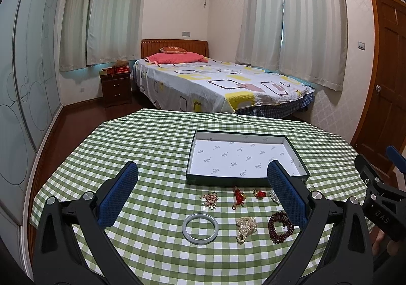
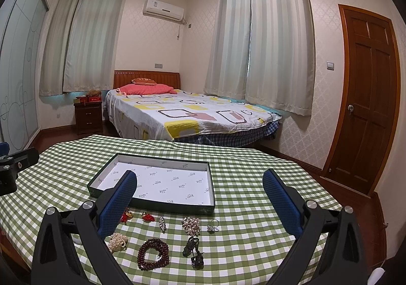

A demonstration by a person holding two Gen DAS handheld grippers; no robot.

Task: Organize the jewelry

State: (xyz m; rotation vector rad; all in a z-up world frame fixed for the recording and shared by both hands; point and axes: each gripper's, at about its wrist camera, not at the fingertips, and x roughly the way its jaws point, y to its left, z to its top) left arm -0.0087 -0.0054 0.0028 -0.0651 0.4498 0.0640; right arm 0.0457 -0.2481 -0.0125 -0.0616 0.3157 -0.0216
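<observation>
Green and white checked cloth (image 1: 157, 147) covered the table, and a bed (image 1: 215, 84) stood behind it in the bedroom.

From the left wrist view, the left gripper (image 1: 203, 193) hung above the cloth with its 2 blue fingers (image 1: 119, 193) wide apart, holding nothing. A flat box (image 1: 243, 155) with a white floor sat at 12 o'clock, and nothing lay in it. Between the fingers lay a pale bangle (image 1: 200, 227) at 6 o'clock, a pearl string (image 1: 246, 227) just beside it at 5 o'clock, and dark red beads (image 1: 280, 226) touching the right finger. A red knot charm (image 1: 238, 197) lay near the box's front wall.

From the right wrist view, the right gripper (image 2: 200, 201) was also spread wide and held nothing. A ring (image 2: 212, 226), a pearl brooch (image 2: 190, 225) and a dark cord necklace (image 2: 193, 252) lay on the cloth at 6 o'clock, all outside the box.
</observation>
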